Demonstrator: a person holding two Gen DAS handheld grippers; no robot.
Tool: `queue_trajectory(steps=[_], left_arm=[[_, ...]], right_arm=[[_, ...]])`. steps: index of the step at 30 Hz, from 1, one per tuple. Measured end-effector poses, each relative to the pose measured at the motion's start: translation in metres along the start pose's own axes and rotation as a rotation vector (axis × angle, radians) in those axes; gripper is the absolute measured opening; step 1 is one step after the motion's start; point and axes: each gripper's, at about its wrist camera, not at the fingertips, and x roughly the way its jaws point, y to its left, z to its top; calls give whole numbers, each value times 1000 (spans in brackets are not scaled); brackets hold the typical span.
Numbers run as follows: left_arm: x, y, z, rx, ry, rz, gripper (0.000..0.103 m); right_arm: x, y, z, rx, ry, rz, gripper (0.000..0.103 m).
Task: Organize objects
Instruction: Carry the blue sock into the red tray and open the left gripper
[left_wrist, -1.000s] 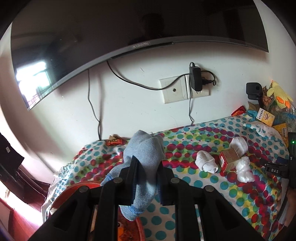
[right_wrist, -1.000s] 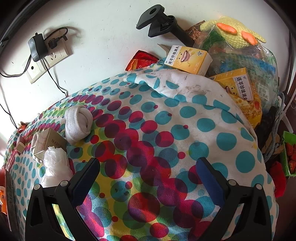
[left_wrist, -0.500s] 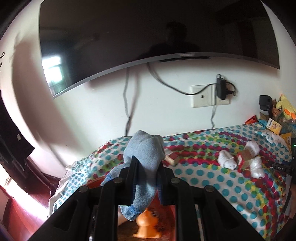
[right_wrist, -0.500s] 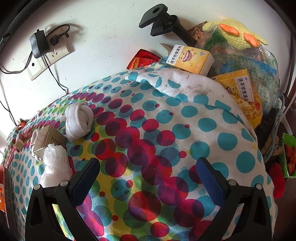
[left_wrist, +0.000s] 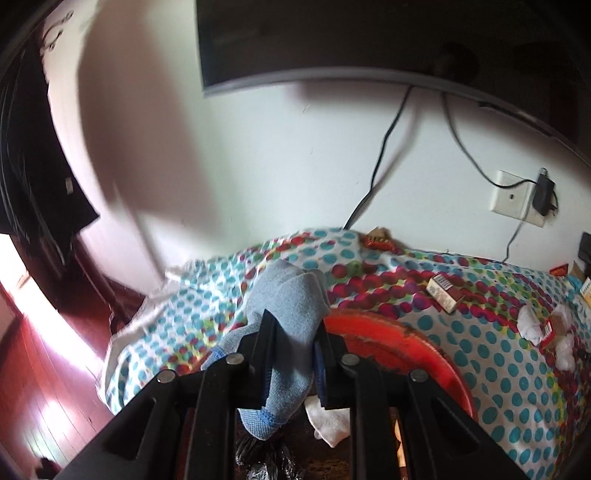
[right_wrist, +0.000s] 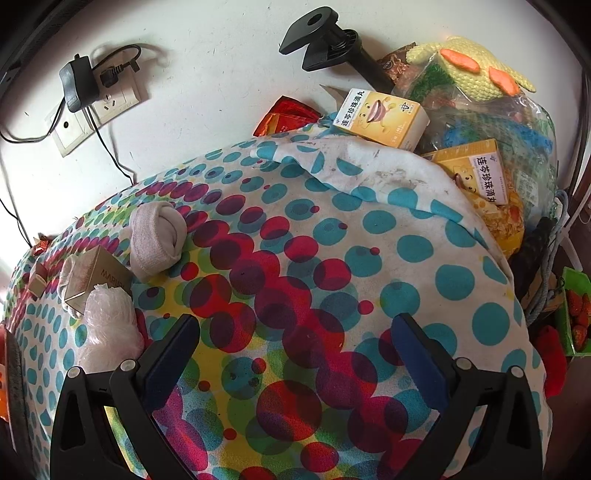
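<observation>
My left gripper (left_wrist: 291, 325) is shut on a grey-blue sock (left_wrist: 288, 299), which hangs between its fingers above the near rim of a red basin (left_wrist: 413, 347). A white cloth (left_wrist: 328, 421) lies inside the basin under the fingers. My right gripper (right_wrist: 295, 328) stands open over the dotted cloth (right_wrist: 332, 258), nothing between its fingers. To its left lie a rolled pale sock (right_wrist: 159, 236), a tan box (right_wrist: 99, 280) and a white plastic bundle (right_wrist: 107, 325).
A small box (left_wrist: 445, 291) lies on the cloth beyond the basin, white bundles (left_wrist: 532, 325) further right. Yellow cartons (right_wrist: 380, 116), a knitted toy (right_wrist: 476, 70) and bags crowd the right end. A wall socket (right_wrist: 96, 99) with cables and a screen (left_wrist: 369, 37) are behind.
The left gripper swung left with the sock; the basin now shows to its right and the table's left end and red floor came into view. The right gripper stayed still.
</observation>
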Motion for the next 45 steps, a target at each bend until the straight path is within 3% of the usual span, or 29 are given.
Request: queue_trajectory(steps=[8,14,27,36,41,45], left_arm=[[61,7,-3,-54,116,8,18],[99,1,-4,-33,199,28,18],[128,-6,-21,-10,263,16,18],[128,-7,-23,21,249,29,28],[101,-1,-11,9,152,30,37],[46,8,8,-3,-3,-14,37]], right_arm=[[0,0,0,-2,1,-2,103],[0,1,0,-2,1,-1,103],[1,1,0,-7,3,-6,103],[1,0,1,-11,5,-10,103],[2,0,1,-11,5,-11,103],[2,1,1,-11,5,-11,103]])
